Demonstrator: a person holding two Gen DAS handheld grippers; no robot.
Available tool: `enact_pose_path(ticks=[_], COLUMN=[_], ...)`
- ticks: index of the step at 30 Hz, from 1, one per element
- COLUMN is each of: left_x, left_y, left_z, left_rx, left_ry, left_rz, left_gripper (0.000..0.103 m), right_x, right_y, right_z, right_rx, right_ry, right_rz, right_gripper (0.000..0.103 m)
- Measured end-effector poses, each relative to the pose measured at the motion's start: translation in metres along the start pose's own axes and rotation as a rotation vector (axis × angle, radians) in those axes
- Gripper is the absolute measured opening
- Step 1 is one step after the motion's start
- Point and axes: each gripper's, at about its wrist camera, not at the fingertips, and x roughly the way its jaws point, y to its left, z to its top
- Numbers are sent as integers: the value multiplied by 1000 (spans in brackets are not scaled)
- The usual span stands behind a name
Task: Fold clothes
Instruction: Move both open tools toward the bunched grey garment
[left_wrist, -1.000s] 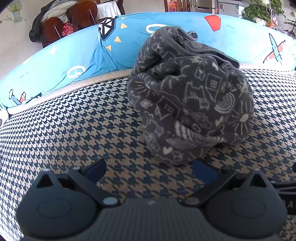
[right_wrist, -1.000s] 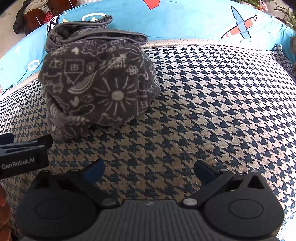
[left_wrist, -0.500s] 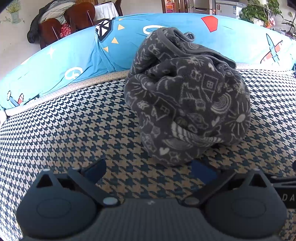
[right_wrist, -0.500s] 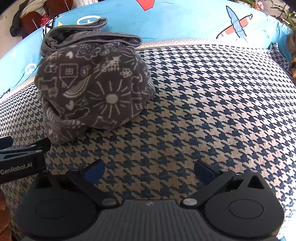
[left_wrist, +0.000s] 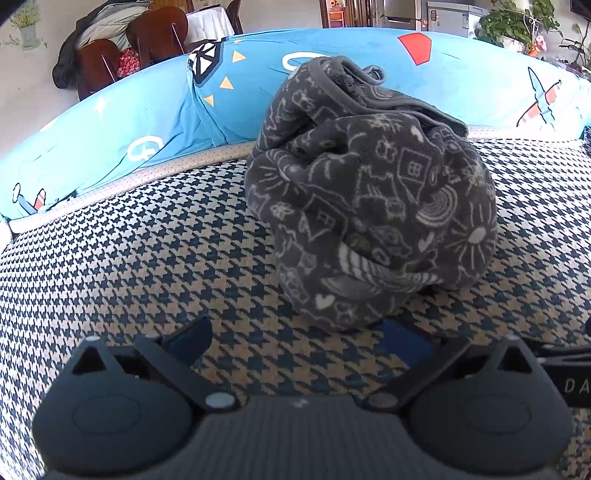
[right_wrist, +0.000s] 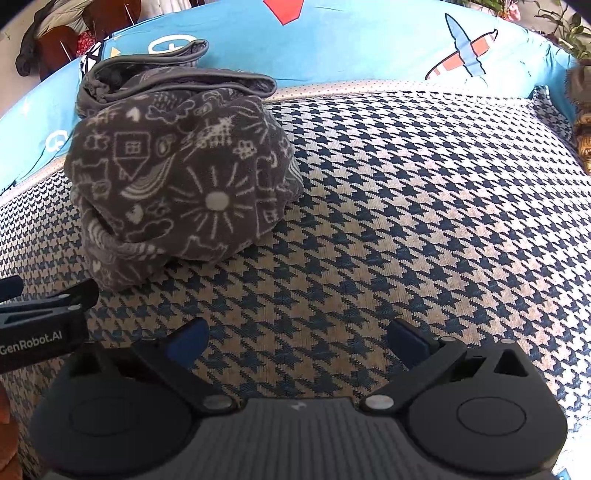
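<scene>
Nearer now, lumpy grey fleece bundle (left_wrist: 369, 206) on houndstooth weave (left_wrist: 147, 258).

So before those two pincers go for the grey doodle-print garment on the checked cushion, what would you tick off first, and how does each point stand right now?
1. Left gripper open and empty: ok, jaws spread, nothing between them.
2. Right gripper open and empty: ok, jaws spread over bare houndstooth cushion.
3. Grey garment within easy approach: ok for the left, which sits just in front of its near edge; the right points past it, garment off to its left.
4. Garment spread flat for folding: not ok, it is a bunched mound.
5. A graspable hem or edge visible: ok, the bound edge shows on top.
6. Sleeves or other layers tucked underneath: cannot tell.
</scene>
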Motion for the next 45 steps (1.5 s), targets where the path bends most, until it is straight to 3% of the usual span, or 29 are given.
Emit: enact_pose_path(ticks=[22, 45], left_x=[-5, 6], left_y=[-2, 1], left_z=[-1, -2], left_rx=[6, 9], left_ry=[0, 56], left_rz=[-19, 16], left_gripper=[103, 103], right_x=[3, -4], right_y=[2, 12], right_z=[0, -9], right_rx=[-9, -51], right_ry=[-1, 19], right_rz=[-18, -45], right_gripper=[103, 103])
